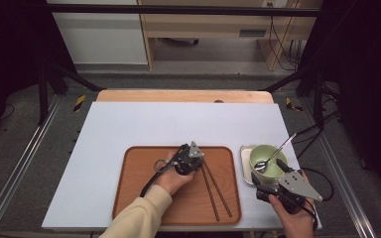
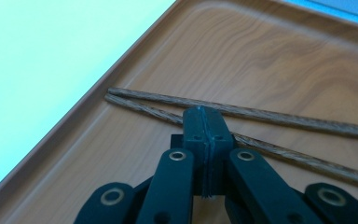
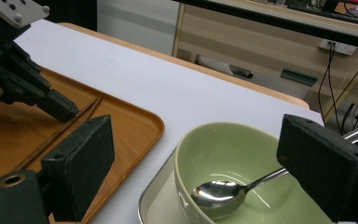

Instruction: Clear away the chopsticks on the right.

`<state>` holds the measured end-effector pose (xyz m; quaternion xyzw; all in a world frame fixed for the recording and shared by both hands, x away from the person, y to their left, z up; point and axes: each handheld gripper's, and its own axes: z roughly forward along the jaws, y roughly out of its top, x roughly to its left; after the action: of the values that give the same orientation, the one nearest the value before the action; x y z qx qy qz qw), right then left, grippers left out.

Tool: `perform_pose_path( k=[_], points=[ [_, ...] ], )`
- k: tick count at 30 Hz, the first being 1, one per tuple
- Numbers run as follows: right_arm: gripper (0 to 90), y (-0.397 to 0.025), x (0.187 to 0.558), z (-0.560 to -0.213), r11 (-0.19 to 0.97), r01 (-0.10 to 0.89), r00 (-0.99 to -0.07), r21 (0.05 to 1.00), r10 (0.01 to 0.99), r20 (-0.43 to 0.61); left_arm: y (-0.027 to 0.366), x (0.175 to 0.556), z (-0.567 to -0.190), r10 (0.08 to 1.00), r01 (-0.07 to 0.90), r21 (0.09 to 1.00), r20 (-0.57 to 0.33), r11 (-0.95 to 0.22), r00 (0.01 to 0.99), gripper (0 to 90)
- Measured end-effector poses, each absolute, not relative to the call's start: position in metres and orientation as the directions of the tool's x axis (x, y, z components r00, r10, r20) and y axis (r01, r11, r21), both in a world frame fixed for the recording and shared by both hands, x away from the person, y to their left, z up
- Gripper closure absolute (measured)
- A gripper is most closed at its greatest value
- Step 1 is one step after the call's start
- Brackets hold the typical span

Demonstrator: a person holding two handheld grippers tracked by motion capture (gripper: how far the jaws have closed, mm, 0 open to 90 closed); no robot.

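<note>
Two dark wooden chopsticks (image 1: 213,191) lie side by side on the right half of a brown tray (image 1: 134,188). My left gripper (image 1: 204,163) rests low over their far ends. In the left gripper view its jaws are shut pad to pad (image 2: 204,119), and the chopsticks (image 2: 284,116) run across just beyond the tips, on the tray (image 2: 261,46). Right of the tray stands a green bowl (image 1: 258,148) with a metal spoon (image 1: 275,154) in it. My right gripper (image 1: 256,184) is just in front of that bowl, open. Its pads (image 3: 93,149) stand wide apart on either side of the bowl (image 3: 223,144) and spoon (image 3: 216,193).
The bowl stands in a small white dish (image 1: 245,163) on a pale blue mat (image 1: 144,124) covering the table. In the right gripper view the left gripper (image 3: 65,112) touches down by the chopsticks (image 3: 65,133). Black frame posts and cables stand around the table.
</note>
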<state>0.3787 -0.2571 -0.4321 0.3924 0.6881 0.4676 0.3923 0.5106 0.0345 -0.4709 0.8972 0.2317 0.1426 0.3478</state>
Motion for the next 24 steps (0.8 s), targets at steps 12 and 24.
perform_pose_path(
  k=[12,24],
  points=[
    [11.6,-0.257,0.380,-0.433,0.253,0.181,-0.385,0.950,0.907,-0.168,0.015,0.510,-0.472,0.485,0.294,0.696,0.089,-0.655,0.870,89.5],
    [11.5,-0.257,0.380,-0.433,0.259,0.189,-0.388,0.947,0.906,-0.170,0.014,0.481,-0.470,0.419,0.265,0.678,0.069,-0.685,0.906,89.4]
  ],
)
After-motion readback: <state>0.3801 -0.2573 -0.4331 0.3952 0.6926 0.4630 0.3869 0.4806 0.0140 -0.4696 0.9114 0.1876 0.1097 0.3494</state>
